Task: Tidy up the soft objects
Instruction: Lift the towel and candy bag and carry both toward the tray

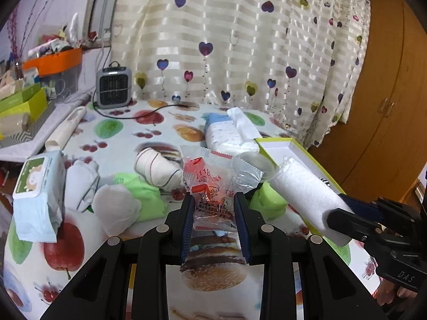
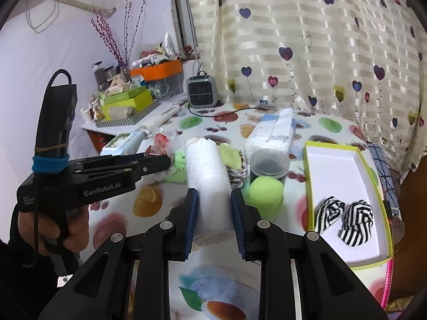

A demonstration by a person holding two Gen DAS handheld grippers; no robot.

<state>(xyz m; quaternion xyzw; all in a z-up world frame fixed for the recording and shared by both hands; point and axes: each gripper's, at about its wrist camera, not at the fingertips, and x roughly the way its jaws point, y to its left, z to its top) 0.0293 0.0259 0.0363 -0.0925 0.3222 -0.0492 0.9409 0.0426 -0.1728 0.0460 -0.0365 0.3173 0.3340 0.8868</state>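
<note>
We hold the left gripper [image 1: 214, 200] with its jaws closed on a crinkled clear plastic packet [image 1: 213, 186] with red print, raised above the fruit-patterned tablecloth [image 1: 106, 133] and the green cloth [image 1: 141, 197] beneath it. We hold the right gripper [image 2: 213, 194] with its jaws clamped around a rolled white towel [image 2: 206, 176], which projects forward and stands clear of the table, beside a green sponge [image 2: 265, 189]. To the right lies the green-rimmed box [image 2: 347, 176], open, with two black-and-white striped sock bundles [image 2: 344, 216] resting near its front end.
</note>
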